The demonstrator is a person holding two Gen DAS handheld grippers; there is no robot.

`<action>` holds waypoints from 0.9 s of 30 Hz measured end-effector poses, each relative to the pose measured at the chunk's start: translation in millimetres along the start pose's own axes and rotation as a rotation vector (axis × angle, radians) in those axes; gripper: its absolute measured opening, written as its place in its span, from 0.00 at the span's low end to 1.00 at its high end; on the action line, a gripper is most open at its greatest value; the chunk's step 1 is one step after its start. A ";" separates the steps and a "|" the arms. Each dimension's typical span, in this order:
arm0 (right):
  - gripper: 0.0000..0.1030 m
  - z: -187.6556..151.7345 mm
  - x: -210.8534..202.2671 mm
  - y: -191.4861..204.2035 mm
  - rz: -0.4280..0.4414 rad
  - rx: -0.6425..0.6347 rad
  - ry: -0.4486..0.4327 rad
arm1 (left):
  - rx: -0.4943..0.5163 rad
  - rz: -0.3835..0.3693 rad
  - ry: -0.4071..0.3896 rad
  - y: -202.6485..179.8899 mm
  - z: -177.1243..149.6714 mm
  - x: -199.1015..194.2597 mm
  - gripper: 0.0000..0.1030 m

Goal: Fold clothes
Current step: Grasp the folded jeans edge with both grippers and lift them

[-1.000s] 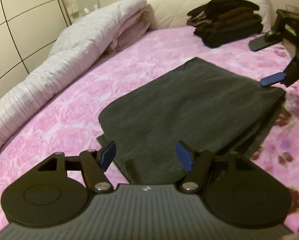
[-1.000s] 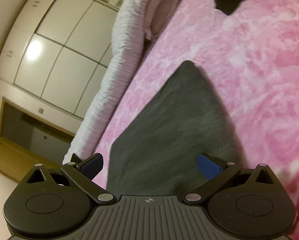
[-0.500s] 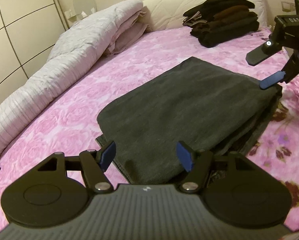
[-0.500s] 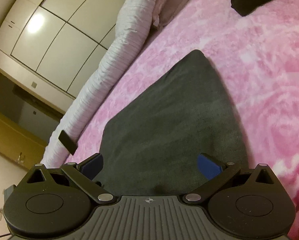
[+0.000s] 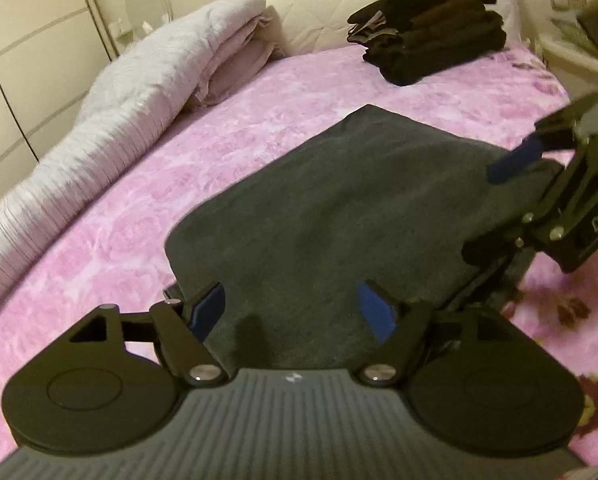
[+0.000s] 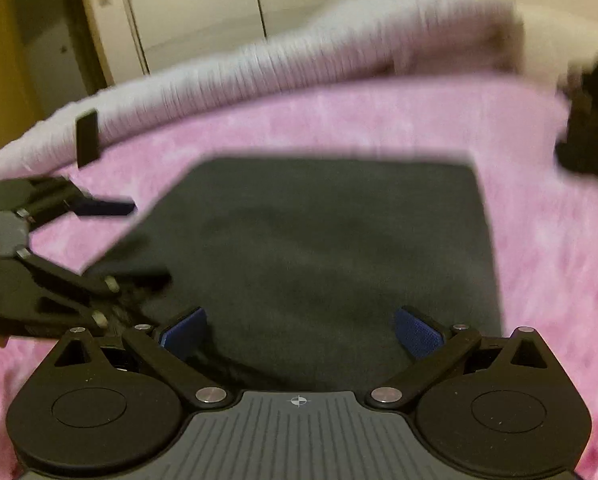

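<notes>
You see the folded garment [image 5: 339,208] lying on the bed [image 5: 219,152]. Behind it, a stack of clothes [image 5: 431,52] sits near the headboard [image 5: 319,28]. The rolled duvet [image 5: 111,120] lies to its left.

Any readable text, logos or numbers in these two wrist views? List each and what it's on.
"DAS": white letters on the black body of the right gripper, cut off at the picture's edge, so likely incomplete.
Small white emblem on each gripper's grey ribbed base: a symbol, no letters.
Nothing else readable; the right wrist view is motion-blurred.
</notes>
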State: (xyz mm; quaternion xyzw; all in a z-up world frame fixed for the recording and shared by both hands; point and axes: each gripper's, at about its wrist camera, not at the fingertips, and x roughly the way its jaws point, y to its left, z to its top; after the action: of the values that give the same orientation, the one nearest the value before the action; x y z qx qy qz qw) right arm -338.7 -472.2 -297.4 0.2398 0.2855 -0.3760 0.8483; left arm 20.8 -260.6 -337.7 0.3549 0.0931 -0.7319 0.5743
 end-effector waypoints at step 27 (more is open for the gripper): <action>1.00 -57.0 4.4 36.6 -0.249 -0.942 0.022 | 0.816 0.076 -0.046 -95.3 -47.7 -1.7 0.77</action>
State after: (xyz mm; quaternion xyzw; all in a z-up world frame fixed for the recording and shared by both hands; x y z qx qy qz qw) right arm -325.2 -416.9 -334.5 -0.2022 0.4599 -0.3021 0.8102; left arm -45.8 -202.5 -397.4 0.5405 -0.2309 -0.6946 0.4149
